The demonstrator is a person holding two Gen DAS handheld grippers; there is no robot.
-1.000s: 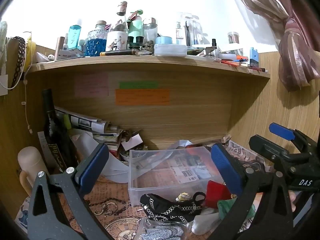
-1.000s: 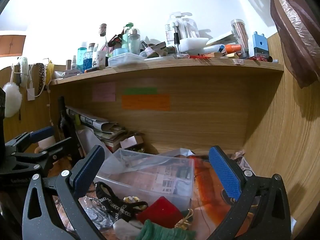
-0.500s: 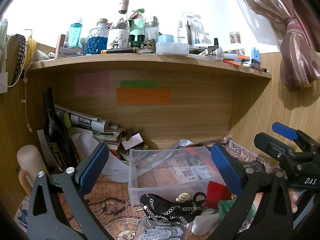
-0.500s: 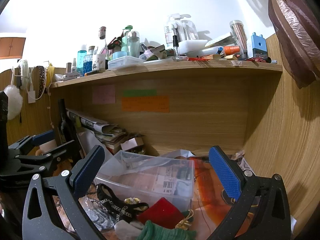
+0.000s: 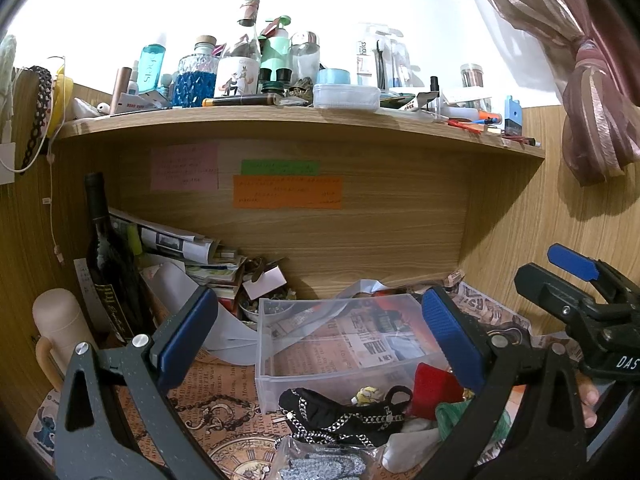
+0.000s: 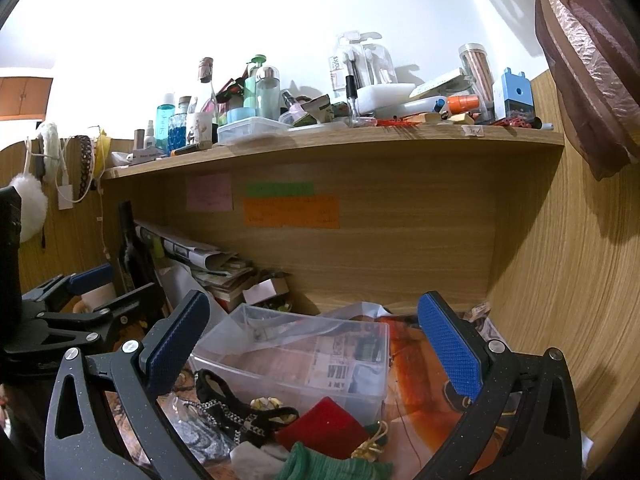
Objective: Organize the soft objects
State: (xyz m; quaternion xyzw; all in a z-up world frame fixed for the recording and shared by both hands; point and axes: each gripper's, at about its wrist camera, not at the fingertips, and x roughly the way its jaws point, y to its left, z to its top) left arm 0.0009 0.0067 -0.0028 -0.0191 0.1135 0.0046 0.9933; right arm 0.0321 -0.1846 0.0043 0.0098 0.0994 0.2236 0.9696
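A clear plastic bin stands empty on the patterned desk mat under the shelf. In front of it lies a pile of soft things: a black chain-trimmed piece, a red cloth, a green knit, a white cloth and a grey glittery piece in a bag. My left gripper is open and empty above the pile. My right gripper is open and empty, to the right of the left one.
A dark wine bottle, a beige jug and a heap of papers crowd the left under the shelf. The shelf top is packed with bottles and jars. A wooden wall closes the right side.
Both grippers have drifted slightly back and up; the view shifts a little. Nothing was gripped or moved.
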